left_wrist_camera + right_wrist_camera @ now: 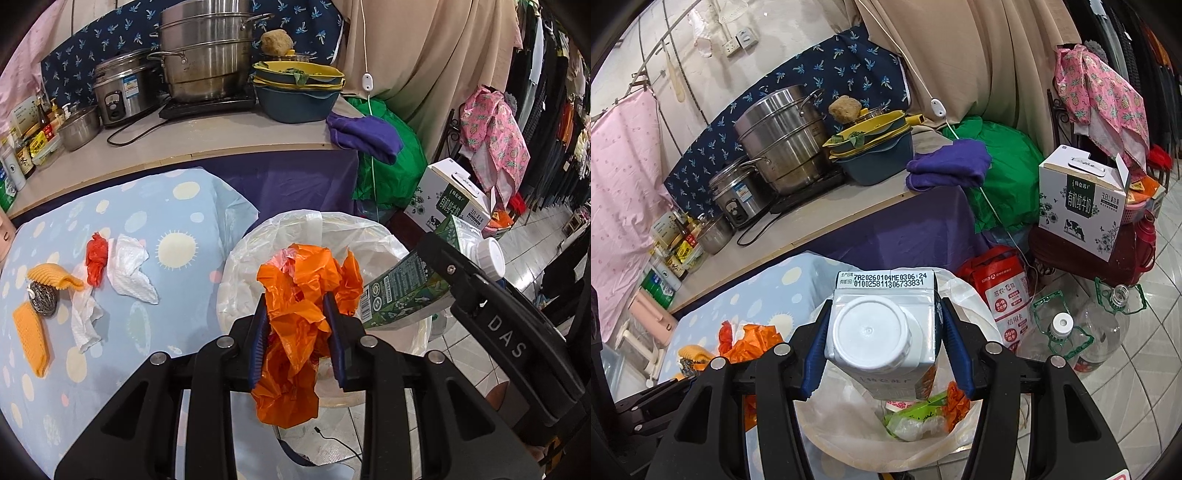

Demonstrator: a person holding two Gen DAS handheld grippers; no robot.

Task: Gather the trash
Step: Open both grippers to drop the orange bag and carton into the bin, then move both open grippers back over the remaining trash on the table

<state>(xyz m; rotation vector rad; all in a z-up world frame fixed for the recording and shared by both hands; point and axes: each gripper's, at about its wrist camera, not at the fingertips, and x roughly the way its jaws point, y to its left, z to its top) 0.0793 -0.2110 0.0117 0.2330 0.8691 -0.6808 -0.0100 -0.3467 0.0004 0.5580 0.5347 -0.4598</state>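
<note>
My left gripper (298, 328) has its blue jaws pinching a crumpled orange plastic bag (295, 314), which bulges above the pads and hangs below them. It sits right over the mouth of the waste bin (236, 280), lined with a white plastic bag. My right gripper (884, 347) has its jaws clamped on the two sides of a milk carton (882, 332), white screw cap facing the camera, printed date code on the top flap. In the left wrist view that carton (406, 291) shows green-printed sides and is tilted over the bin's right rim, just beside the orange bag.

Looking down past the carton, I see a green wrapper (916, 411), orange scraps and clear plastic already lying inside the liner.

To the left of the bin, the worktop (177, 206) carries a light-blue cloth with pale spots and a sun print. On it lie a red plastic wad (96, 258), two crumpled white tissues (129, 269), a steel-wool scourer (43, 299) and yellow-orange sponge cloths (31, 338), all well apart from my jaws.
</note>
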